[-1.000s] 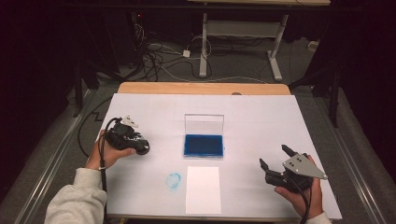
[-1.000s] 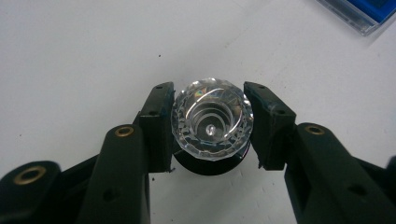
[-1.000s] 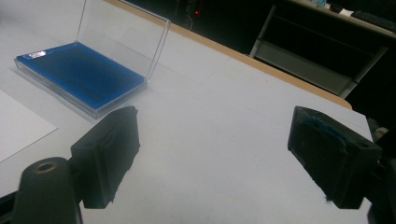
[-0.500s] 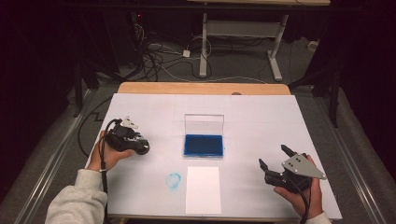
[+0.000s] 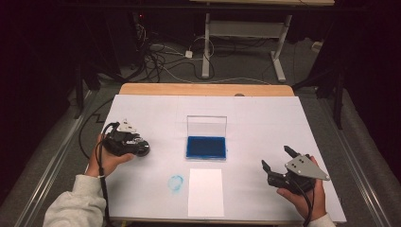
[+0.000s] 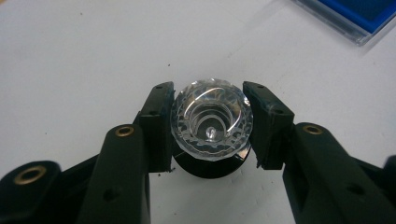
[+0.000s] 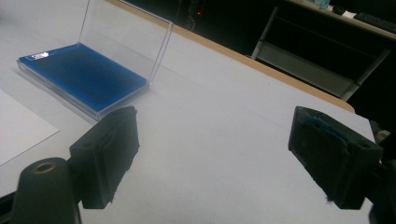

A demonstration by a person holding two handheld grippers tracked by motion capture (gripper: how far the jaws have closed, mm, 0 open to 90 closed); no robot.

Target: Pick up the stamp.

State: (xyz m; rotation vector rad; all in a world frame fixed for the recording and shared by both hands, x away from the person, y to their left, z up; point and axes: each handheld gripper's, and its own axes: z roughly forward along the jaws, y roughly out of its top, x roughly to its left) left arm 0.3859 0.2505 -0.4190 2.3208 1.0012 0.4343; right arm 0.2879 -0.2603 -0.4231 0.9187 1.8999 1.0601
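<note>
While the left gripper [image 6: 211,128] pinches what looks like a clear stamp [image 6: 211,120], the right gripper's [image 7: 224,154] fingers stand spread above the surface [image 7: 224,116].

Open ink pad [image 5: 206,146] (lid upright) mid-table, bare table [image 5: 265,118] either side

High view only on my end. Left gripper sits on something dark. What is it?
Observer: A clear faceted knob on a black base, likely a stamp. The left gripper has a jaw against each side of it.
Operator: Lifted or on the table?
Observer: The black base sits on the white table.
Operator: Right gripper holding anything?
Observer: No. The right gripper has its jaws wide apart with bare table between them; one pad carries blue smears.
Operator: Ink pad open?
Observer: Yes, the ink pad has its clear lid standing up.
</note>
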